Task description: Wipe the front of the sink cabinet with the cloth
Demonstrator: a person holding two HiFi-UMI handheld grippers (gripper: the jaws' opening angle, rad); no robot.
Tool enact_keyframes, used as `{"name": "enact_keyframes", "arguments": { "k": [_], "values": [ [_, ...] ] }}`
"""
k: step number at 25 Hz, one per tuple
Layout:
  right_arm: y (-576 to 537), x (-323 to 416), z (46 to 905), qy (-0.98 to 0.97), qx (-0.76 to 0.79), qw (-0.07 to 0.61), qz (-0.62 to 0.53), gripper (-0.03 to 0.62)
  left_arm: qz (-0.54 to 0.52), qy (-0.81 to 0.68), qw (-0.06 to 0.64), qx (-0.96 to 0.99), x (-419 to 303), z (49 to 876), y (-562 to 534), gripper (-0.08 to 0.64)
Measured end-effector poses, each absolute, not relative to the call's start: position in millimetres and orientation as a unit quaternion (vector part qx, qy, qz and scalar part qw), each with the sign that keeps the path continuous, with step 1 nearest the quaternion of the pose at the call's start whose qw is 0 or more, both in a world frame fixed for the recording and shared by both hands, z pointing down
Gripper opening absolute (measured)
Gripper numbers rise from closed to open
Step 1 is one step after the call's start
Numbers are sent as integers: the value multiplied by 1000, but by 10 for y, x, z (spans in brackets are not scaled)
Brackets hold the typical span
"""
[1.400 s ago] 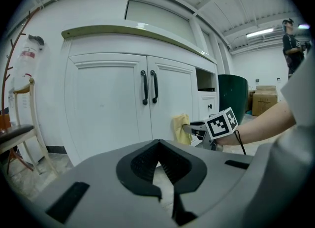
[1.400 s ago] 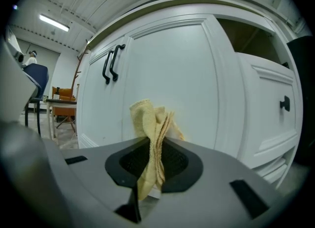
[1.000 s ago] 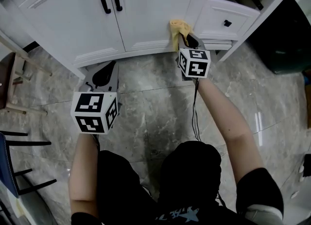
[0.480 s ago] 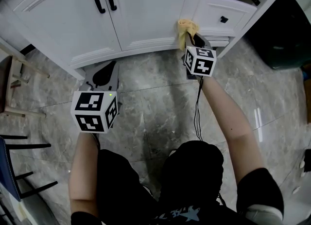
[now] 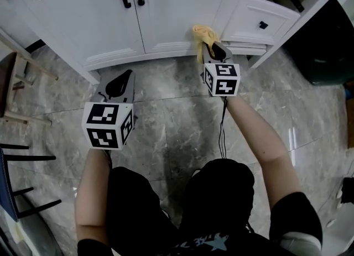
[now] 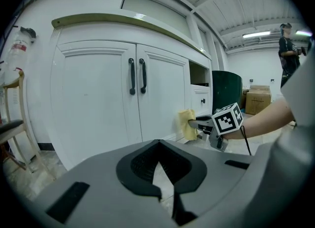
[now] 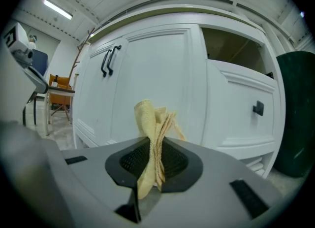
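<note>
At the upper centre of the head view, the yellow cloth (image 5: 202, 35) appears pressed against the lower part of the sink cabinet (image 5: 171, 11), just beside the edge where the right door meets the drawer (image 5: 255, 24) section. It is pinched in the right gripper (image 5: 214, 51), whose jaws are clamped on a folded wad, so most of the fabric sticks out ahead of the tips. In my judgement the main risk lies in that narrow hold. A hard drag across the raised moulding could tug the cloth loose. If the wad folds aside, the gripper's hard tips could scrape the white paint. The small contact patch could also leave strips unwiped. The right forearm reaches forward, nearly straight, with the gripper low near the cabinet's base. At left centre, the left gripper (image 5: 118, 86) hangs over the grey stone floor (image 5: 166, 128), well apart from the cabinet. Its jaws are closed on nothing, and the elbow is bent close to the body.
</note>
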State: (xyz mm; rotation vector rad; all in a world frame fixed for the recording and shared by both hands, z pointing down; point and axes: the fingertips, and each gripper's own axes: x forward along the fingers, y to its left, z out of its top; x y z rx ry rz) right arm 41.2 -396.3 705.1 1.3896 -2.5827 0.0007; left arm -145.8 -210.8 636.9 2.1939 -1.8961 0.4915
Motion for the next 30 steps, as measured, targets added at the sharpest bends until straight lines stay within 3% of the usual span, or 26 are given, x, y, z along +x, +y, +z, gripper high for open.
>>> {"name": "enact_keyframes", "arguments": {
  "k": [18,30],
  "values": [
    [-3396,-1153,7756,-936,314,159,8,61,182,-702,134,675,-2287,6633,-1506,15],
    [-3652,-1027,7942,-923,332,191,12,61,196,-695,130,680,-2220,6742,-1549,15]
  ]
}}
